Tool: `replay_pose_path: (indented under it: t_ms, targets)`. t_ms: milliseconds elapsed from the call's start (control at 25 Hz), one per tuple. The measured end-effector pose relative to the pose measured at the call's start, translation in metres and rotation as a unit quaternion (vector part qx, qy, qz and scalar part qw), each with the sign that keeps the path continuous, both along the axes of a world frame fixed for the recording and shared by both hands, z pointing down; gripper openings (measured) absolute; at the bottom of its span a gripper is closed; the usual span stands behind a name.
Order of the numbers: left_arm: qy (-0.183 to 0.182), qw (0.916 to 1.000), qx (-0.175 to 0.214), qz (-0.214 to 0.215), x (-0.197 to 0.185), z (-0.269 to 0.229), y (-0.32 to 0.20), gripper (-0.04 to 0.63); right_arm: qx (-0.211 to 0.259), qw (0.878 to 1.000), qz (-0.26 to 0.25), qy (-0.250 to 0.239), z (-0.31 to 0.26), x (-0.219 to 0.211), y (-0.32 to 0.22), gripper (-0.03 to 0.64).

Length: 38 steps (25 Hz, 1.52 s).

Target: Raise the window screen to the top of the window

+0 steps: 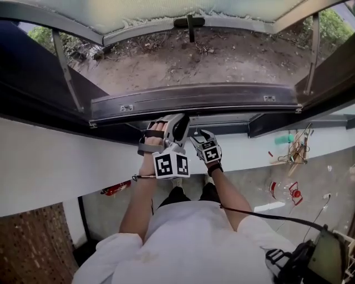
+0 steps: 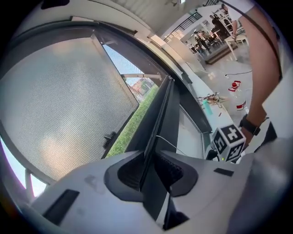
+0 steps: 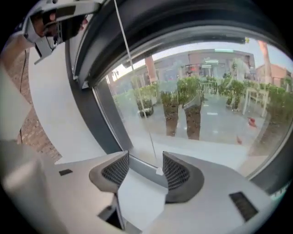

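The grey mesh window screen (image 1: 166,10) lies at the far end of the opening, its dark handle (image 1: 188,23) in the middle of its rail. From the left gripper view the screen (image 2: 59,105) fills the left side. My left gripper (image 1: 176,123) is up at the dark window sash (image 1: 222,99). In its own view the left gripper (image 2: 150,170) is shut on the sash's thin edge (image 2: 158,119). My right gripper (image 1: 197,136) hangs lower, beside it. Seen close, the right gripper (image 3: 145,167) is open, with a thin white cord (image 3: 137,91) ending at a small tab by the right pad.
A white sill (image 1: 244,155) runs below the window, with a teal item (image 1: 284,138) and wire hangers (image 1: 297,151) on its right end. A red-and-white bottle (image 1: 288,192) lies on the floor, a red object (image 1: 116,188) at the left, a black bag (image 1: 316,256) bottom right.
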State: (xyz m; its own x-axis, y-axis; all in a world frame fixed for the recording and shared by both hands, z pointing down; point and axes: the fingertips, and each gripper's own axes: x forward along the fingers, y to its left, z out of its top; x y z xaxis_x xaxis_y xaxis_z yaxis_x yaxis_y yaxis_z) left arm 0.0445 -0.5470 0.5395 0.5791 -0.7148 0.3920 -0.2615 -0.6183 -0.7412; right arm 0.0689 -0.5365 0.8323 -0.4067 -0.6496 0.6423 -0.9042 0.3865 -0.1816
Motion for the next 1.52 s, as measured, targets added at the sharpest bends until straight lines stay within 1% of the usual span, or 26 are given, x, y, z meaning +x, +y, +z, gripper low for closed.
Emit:
replay_pose_path:
  t_ms: [80, 200, 320, 360, 400, 440, 600, 640, 760, 880, 960, 1000, 1040, 1080, 1160, 1240, 1280, 1360, 1440, 1520]
  targets:
    - [0.003, 1.0000, 0.001, -0.002, 0.001, 0.000, 0.001, 0.067, -0.022, 1.000, 0.012, 0.000, 0.023, 0.001, -0.002, 0.230]
    - [0.003, 1.0000, 0.001, -0.005, 0.001, 0.000, 0.000, 0.060, -0.032, 0.999, 0.032, -0.012, 0.041, 0.001, -0.011, 0.230]
    - [0.026, 0.9993, 0.016, -0.021, 0.000, 0.000, 0.001, 0.042, -0.046, 0.998, 0.028, -0.021, 0.057, -0.005, -0.016, 0.229]
    - [0.032, 0.9989, 0.019, -0.027, -0.001, 0.000, 0.002, 0.041, -0.051, 0.998, 0.023, -0.017, 0.059, -0.006, -0.016, 0.197]
    - [0.036, 0.9987, 0.018, -0.031, -0.001, 0.001, 0.002, 0.041, -0.055, 0.998, 0.016, -0.010, 0.060, -0.007, -0.015, 0.075]
    - [0.038, 0.9986, 0.016, -0.033, -0.002, 0.001, 0.002, 0.041, -0.057, 0.998, 0.010, -0.005, 0.061, -0.009, -0.015, 0.003]
    - [0.053, 0.9978, 0.006, -0.041, -0.002, 0.004, 0.002, 0.040, -0.076, 0.997, -0.014, -0.007, 0.066, -0.013, 0.001, 0.003]
    - [0.051, 0.9979, 0.005, -0.041, -0.002, 0.005, 0.002, 0.040, -0.078, 0.997, -0.017, -0.007, 0.069, -0.012, 0.008, 0.003]
    - [0.024, 0.9992, 0.010, -0.031, -0.001, 0.005, 0.003, 0.040, -0.087, 0.996, -0.020, 0.012, 0.069, -0.003, 0.027, 0.003]
    - [0.026, 0.9994, 0.009, -0.023, -0.003, 0.002, 0.004, 0.041, -0.101, 0.994, -0.027, 0.033, 0.061, 0.011, 0.044, 0.003]
    - [0.031, 0.9991, 0.015, -0.025, -0.004, 0.000, 0.004, 0.041, -0.111, 0.993, -0.047, 0.018, 0.058, 0.005, 0.054, 0.003]
    - [0.039, 0.9987, 0.017, -0.026, -0.004, -0.001, 0.004, 0.041, -0.114, 0.992, -0.058, 0.006, 0.056, -0.001, 0.057, 0.003]
    - [0.051, 0.9982, 0.015, -0.028, -0.003, -0.002, 0.004, 0.041, -0.113, 0.991, -0.066, 0.002, 0.054, -0.006, 0.061, 0.003]
    - [0.064, 0.9975, 0.010, -0.027, -0.003, -0.003, 0.005, 0.041, -0.111, 0.991, -0.070, 0.009, 0.054, -0.007, 0.064, 0.003]
    - [0.077, 0.9969, 0.001, -0.017, -0.002, -0.005, 0.006, 0.041, -0.101, 0.990, -0.075, 0.056, 0.058, -0.004, 0.073, 0.003]
    - [0.078, 0.9969, -0.005, 0.001, -0.001, -0.007, 0.007, 0.044, -0.081, 0.986, -0.090, 0.116, 0.061, -0.001, 0.083, 0.003]
    - [0.080, 0.9967, -0.008, 0.008, -0.002, -0.008, 0.007, 0.046, -0.071, 0.984, -0.097, 0.133, 0.060, -0.002, 0.086, 0.003]
    - [0.089, 0.9959, -0.012, 0.012, -0.002, -0.012, 0.007, 0.046, -0.062, 0.985, -0.094, 0.130, 0.056, -0.005, 0.089, 0.003]
    - [0.094, 0.9954, -0.007, 0.012, -0.004, -0.017, 0.006, 0.046, -0.060, 0.988, -0.079, 0.115, 0.052, -0.006, 0.087, 0.002]
    - [0.101, 0.9948, -0.002, 0.015, -0.004, -0.025, 0.006, 0.046, -0.052, 0.990, -0.072, 0.111, 0.047, -0.003, 0.083, 0.003]
